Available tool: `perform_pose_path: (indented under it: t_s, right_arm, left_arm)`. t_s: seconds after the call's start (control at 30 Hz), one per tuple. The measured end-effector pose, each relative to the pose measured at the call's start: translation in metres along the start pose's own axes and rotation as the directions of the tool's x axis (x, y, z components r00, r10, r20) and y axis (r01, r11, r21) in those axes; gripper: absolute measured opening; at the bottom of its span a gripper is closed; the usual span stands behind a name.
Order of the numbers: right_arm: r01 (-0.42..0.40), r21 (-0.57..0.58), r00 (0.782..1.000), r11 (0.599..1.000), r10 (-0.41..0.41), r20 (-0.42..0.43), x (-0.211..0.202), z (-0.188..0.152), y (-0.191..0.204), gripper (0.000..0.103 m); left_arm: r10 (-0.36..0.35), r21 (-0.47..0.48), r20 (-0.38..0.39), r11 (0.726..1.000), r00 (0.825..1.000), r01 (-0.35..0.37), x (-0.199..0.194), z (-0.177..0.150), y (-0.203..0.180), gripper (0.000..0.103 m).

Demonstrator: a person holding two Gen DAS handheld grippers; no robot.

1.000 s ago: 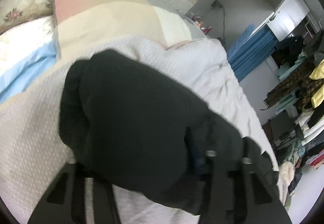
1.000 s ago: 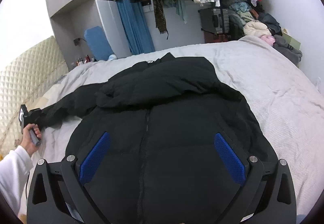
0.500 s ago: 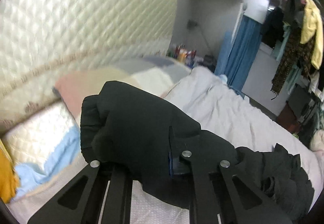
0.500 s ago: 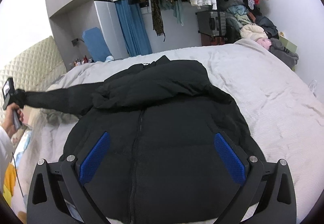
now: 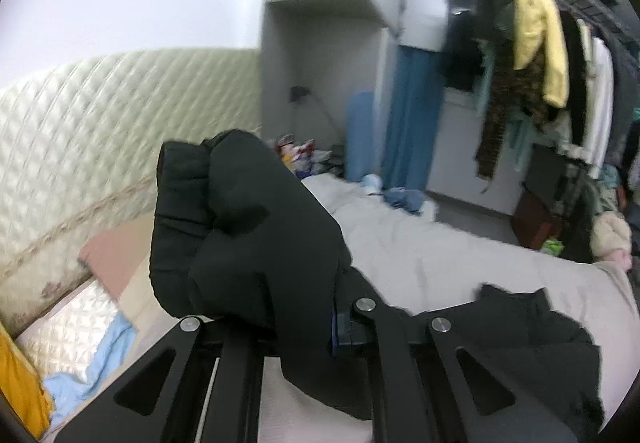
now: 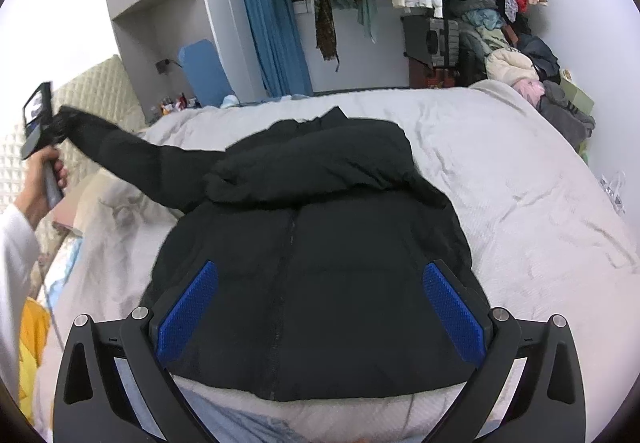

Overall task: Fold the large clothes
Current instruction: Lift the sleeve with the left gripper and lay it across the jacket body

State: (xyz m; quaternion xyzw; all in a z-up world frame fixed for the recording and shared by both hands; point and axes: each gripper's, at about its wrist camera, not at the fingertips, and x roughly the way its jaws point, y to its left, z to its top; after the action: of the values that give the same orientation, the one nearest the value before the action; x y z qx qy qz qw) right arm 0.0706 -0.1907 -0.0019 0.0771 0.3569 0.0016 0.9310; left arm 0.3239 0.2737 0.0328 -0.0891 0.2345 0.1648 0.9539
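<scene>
Jacket sleeve point(image 6: 132, 159) outstretched toward headboard

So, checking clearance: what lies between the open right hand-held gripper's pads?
The black jacket's zipped front shows between them, beneath the right hand-held gripper, in the right wrist view.

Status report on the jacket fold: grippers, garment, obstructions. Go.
Left gripper shut on sleeve cuff, held above bed. Right gripper open over black jacket, empty. Nothing obstructing.
</scene>
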Motion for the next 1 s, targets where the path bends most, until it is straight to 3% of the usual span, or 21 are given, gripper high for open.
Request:
perform_pose_path:
  t_s: [0.13, 0.27, 0.43, 0.63, 0.77, 0.9, 1.0]
  right_arm:
    - [-0.004, -0.006, 1.000, 1.000, 0.004, -0.015, -0.021, 0.014, -0.004, 0.103]
    - [-0.010, -0.001, 1.000, 1.000, 0.010, -0.026, -0.037, 0.023, -0.009, 0.103]
    - [-0.013, -0.024, 1.000, 1.000, 0.012, -0.028, -0.044, 0.022, -0.015, 0.103]
    - [0.020, -0.022, 1.000, 1.000, -0.021, -0.017, -0.043, 0.024, -0.031, 0.103]
    - [0.022, 0.002, 0.999, 1.000, -0.022, -0.047, -0.030, 0.030, -0.050, 0.103]
    - [0.074, -0.008, 0.997, 0.997, -0.075, -0.015, -0.025, 0.033, -0.072, 0.103]
    - [0.065, 0.010, 0.997, 0.998, -0.064, -0.051, -0.010, 0.031, -0.086, 0.103]
  left_arm:
    - [-0.111, -0.006, 0.014, 0.994, 0.994, 0.111, -0.019, 0.010, -0.055, 0.007]
    - [-0.173, 0.059, 0.020, 0.983, 0.985, 0.172, -0.034, 0.010, -0.118, 0.007]
    - [-0.256, 0.070, 0.009, 0.965, 0.967, 0.254, -0.044, 0.000, -0.179, 0.007]
    - [-0.351, 0.115, -0.037, 0.928, 0.935, 0.353, -0.046, -0.033, -0.266, 0.007]
    - [-0.363, 0.190, -0.046, 0.911, 0.931, 0.365, -0.050, -0.061, -0.326, 0.007]
    - [-0.429, 0.200, -0.100, 0.875, 0.898, 0.440, -0.048, -0.093, -0.384, 0.007]
    - [-0.450, 0.222, -0.149, 0.852, 0.880, 0.474, -0.040, -0.122, -0.426, 0.007]
